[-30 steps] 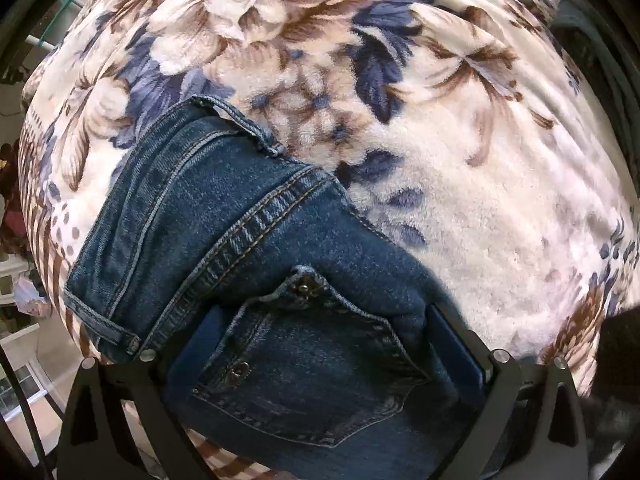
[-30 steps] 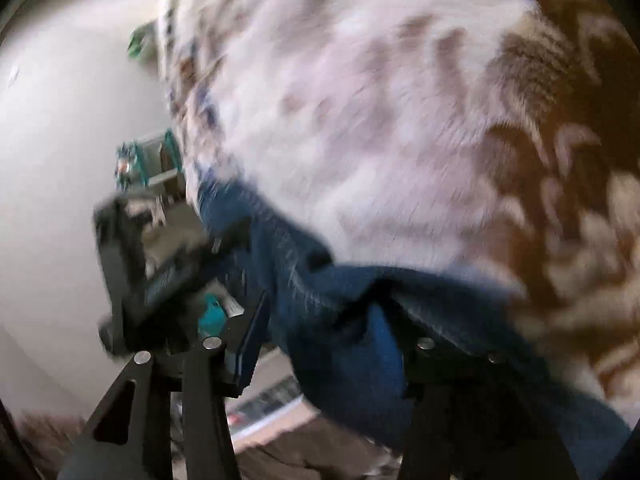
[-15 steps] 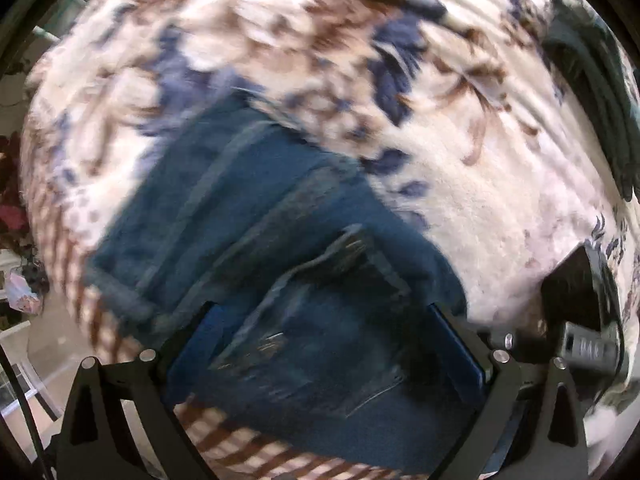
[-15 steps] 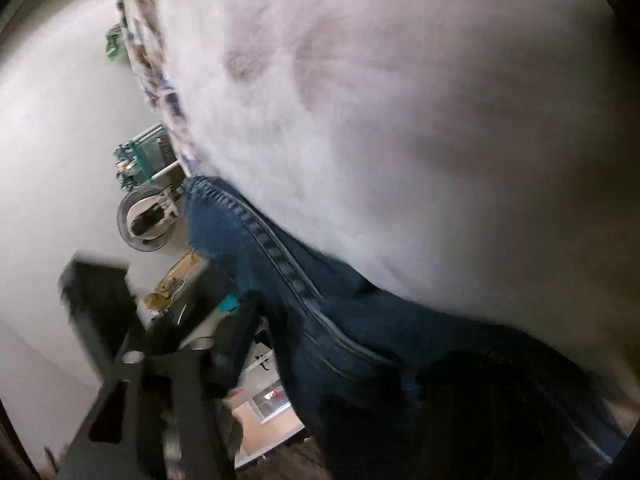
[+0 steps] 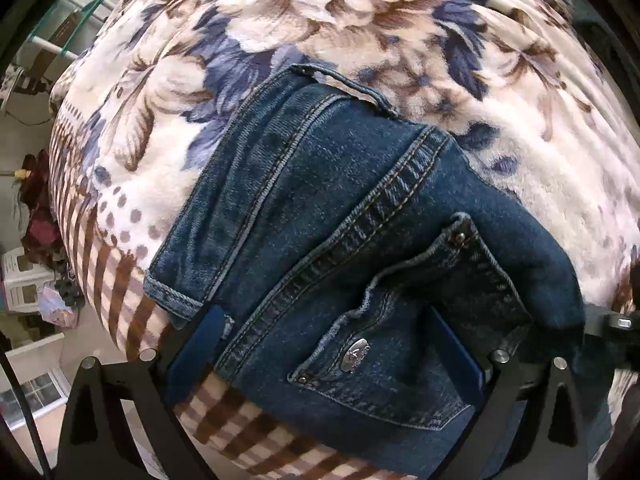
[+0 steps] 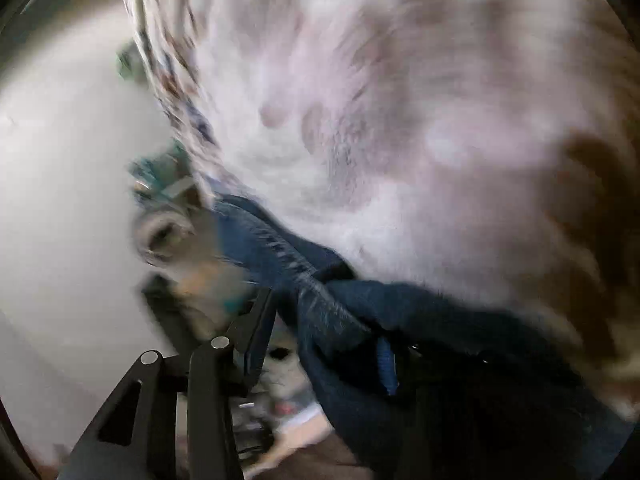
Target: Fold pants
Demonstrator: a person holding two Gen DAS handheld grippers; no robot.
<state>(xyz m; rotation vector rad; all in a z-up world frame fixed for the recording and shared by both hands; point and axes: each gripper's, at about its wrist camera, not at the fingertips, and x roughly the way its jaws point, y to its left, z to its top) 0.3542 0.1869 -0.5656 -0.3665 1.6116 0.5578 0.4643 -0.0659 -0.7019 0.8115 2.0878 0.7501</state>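
Dark blue jeans [image 5: 320, 208] lie folded on a floral plush blanket [image 5: 400, 40], back pocket up and a hem at the left. My left gripper [image 5: 328, 344] points straight down over the pocket. It is open, its blue pads [image 5: 200, 344] wide apart with the denim between and partly over them. In the blurred right wrist view, my right gripper [image 6: 320, 340] comes in low at the jeans [image 6: 400, 312] edge. Its jaws are closing with a denim fold between them. The right pad touches the cloth; a gap shows at the left finger [image 6: 256, 328].
The blanket's striped border [image 5: 120, 280] drops off at the left, with a drying rack [image 5: 68, 36] and room clutter beyond. A black piece of gear [image 5: 616, 324] pokes in at the right edge of the left wrist view. A pale wall [image 6: 60, 200] fills the left of the right wrist view.
My right gripper's jaws have narrowed around the jeans edge and it has shifted along the blanket. In the left wrist view the jeans slid slightly and the black gear at the right has mostly withdrawn.
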